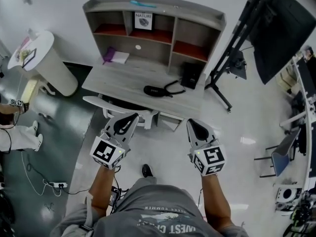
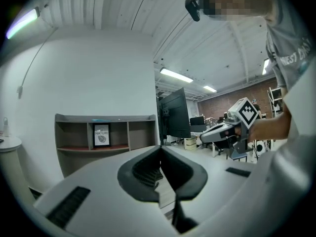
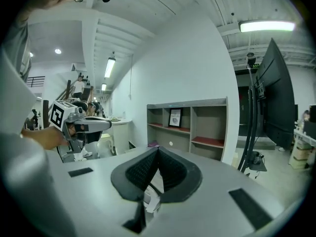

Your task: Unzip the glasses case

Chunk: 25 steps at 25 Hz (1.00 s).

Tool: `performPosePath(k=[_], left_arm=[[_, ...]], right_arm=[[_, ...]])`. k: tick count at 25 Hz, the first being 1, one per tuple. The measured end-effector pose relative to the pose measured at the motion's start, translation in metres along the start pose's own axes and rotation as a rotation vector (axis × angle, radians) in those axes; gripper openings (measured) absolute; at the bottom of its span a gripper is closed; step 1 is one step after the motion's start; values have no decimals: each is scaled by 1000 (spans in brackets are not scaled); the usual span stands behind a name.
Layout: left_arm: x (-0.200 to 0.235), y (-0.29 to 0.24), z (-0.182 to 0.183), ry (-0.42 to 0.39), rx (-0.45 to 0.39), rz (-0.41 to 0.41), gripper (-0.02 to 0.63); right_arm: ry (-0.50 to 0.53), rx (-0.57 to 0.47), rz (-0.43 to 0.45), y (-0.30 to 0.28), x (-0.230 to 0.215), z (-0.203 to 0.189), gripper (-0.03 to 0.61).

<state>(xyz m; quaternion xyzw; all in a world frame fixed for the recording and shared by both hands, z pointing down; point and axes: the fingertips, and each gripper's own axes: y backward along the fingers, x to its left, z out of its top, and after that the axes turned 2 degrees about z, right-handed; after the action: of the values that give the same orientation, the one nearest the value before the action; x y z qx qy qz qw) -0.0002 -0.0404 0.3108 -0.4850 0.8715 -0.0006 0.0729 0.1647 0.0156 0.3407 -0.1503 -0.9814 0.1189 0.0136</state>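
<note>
The black glasses case (image 1: 155, 90) lies zipped on the grey desk (image 1: 118, 83), with a dark cord looping off its right end. Both grippers hover in front of the desk's near edge, short of the case and apart from it. My left gripper (image 1: 132, 117) is shut with nothing between its jaws, which meet at the tips (image 2: 160, 151). My right gripper (image 1: 190, 123) is likewise shut and empty (image 3: 157, 152). Each gripper shows in the other's view: the right gripper (image 2: 224, 131) and the left gripper (image 3: 81, 125). The case is hidden behind the jaws in both gripper views.
A hutch of shelves (image 1: 153, 31) stands on the desk, holding a framed picture (image 1: 143, 19) and a purple item (image 1: 109, 55). A black box (image 1: 191, 75) sits right of the case. A white chair (image 1: 118, 106) is tucked under the desk. Round white table (image 1: 37, 53) left; monitor on a stand (image 1: 279, 28) right.
</note>
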Motion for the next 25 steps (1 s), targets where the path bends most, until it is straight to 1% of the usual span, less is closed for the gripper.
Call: performPosePath(k=[4,7,12,17,20,25], left_arm=[[31,-2,-3,10,-15,-15,0],[54,-2,-3,11,-27,-17,0],[83,-6,-7,29,-46,-17,0],[103,-4,-15,38,-46,-4,0],[111,-4,-22,62,-46,15,0],[130,-11,-29,61,-23,52,0]], right_arm=[[18,14,-23,-29,4,3,11],[52,24,-33,-48,6,10,12],[87,49,-47,-75,5,13,12],[132,80,-28,-106,7,8,12],[154,97,-14,-122,3,2,12],[176,130,23,-156,-10,-7,12]])
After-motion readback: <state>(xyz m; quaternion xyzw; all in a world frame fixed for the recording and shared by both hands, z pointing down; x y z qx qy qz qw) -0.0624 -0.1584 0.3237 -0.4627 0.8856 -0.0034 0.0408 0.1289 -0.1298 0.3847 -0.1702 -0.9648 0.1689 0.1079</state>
